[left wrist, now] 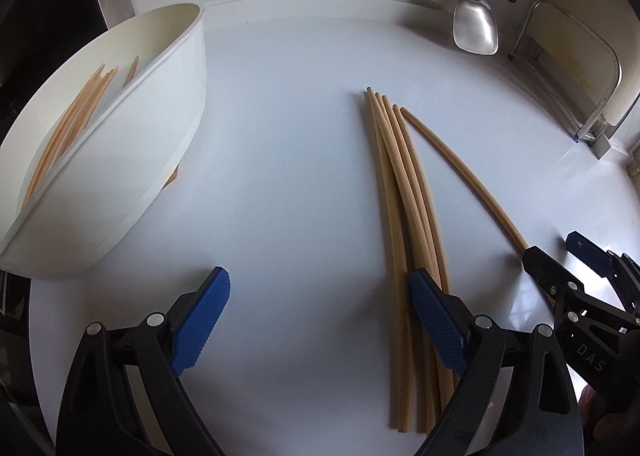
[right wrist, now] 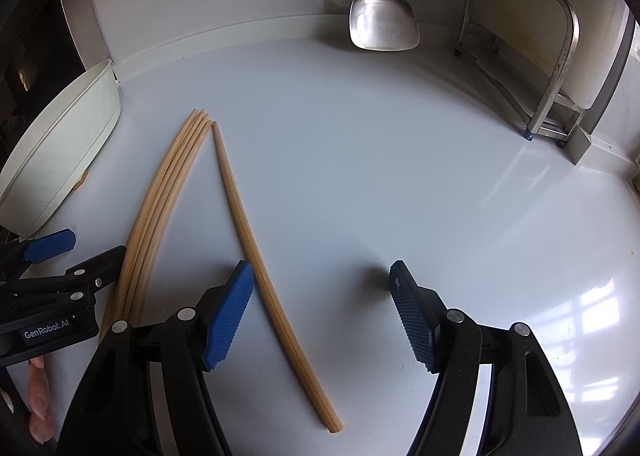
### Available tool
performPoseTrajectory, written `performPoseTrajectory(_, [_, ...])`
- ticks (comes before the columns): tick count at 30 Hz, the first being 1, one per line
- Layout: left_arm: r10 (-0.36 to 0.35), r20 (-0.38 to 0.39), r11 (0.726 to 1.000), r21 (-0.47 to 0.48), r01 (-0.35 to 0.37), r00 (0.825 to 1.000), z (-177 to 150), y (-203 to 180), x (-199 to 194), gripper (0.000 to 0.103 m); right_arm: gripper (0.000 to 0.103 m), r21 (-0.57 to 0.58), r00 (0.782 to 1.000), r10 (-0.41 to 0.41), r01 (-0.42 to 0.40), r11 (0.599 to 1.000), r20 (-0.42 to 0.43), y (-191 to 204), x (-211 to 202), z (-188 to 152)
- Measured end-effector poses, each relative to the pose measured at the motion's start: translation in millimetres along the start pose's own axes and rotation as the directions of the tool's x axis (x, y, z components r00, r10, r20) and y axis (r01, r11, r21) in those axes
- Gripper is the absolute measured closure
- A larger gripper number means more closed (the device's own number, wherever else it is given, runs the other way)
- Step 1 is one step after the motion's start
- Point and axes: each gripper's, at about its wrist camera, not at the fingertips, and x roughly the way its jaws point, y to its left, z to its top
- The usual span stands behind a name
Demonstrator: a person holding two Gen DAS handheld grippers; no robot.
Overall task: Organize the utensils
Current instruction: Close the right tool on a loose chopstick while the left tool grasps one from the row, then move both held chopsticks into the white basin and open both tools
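From the right wrist view I see open counter (right wrist: 400, 175) across the centre and right. The bundle of chopsticks (right wrist: 160, 191) and a single chopstick (right wrist: 248, 223) block the lower left, the white tub (right wrist: 60, 151) the left edge, the hanging spatula (right wrist: 382, 21) the top.

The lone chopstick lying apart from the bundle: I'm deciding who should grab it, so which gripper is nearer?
Right. The lone chopstick lies between the open right gripper fingers, by its left pad. The left gripper sits open beyond the bundle.
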Motion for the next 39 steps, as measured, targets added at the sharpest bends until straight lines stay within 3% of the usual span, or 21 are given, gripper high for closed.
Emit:
performPoseTrajectory(5, [0.038, 0.001, 0.999, 0.006, -0.038, 0.999, -1, 1, 2, 0.006, 0.035, -0.026, 1.0, -0.018, 0.018, 1.0, -0.001, 4, 2, 1])
performPoseTrajectory(12, [0.05, -0.006, 0.999, -0.018, -0.05, 0.999, 0, 5, 2, 0.006, 0.036, -0.067, 1.0, 0.01, -0.01, 0.998, 0.001, 14, 3, 2])
performPoseTrajectory(14, [0.044, 0.001, 0.999, -0.008, -0.044, 0.999, 1, 2, 1, 0.014, 0.041, -0.08, 1.0, 0.02, -0.02, 0.997, 0.005, 16, 3, 2])
performPoseTrajectory(16, [0.031, -0.002, 0.999, -0.009, -0.031, 1.0, 2, 0, -1, 0.022, 0.061, -0.084, 1.0, 0.019, -0.017, 0.996, 0.017, 17, 2, 2])
performPoseTrajectory(24, [0.009, 0.014, 0.999, 0.038, -0.01, 1.0, 0, -13, -11, 0.064, 0.092, -0.131, 1.0, 0.017, -0.015, 0.991, 0.018, 29, -2, -1])
performPoseTrajectory(28, [-0.008, 0.011, 0.999, 0.054, 0.007, 1.0, -3, -20, -13, 0.086, 0.093, -0.125, 1.0, 0.015, -0.013, 0.992, 0.013, 31, -3, -2])
performPoseTrajectory(29, [-0.016, 0.005, 0.999, 0.051, 0.016, 1.0, -3, -20, -13, 0.095, 0.093, -0.116, 1.0, 0.023, -0.021, 0.993, 0.012, 30, -3, -1])
performPoseTrajectory(35, [-0.078, -0.038, 0.997, 0.022, 0.079, 0.996, 2, -14, -14, 0.096, 0.097, -0.027, 0.998, 0.064, -0.065, 0.998, -0.015, 16, -4, 2])
performPoseTrajectory(39, [-0.089, -0.014, 0.996, 0.015, 0.09, 0.996, 10, -8, -25, 0.096, 0.097, 0.033, 0.996, 0.085, -0.084, 0.996, -0.027, 8, -8, 2])
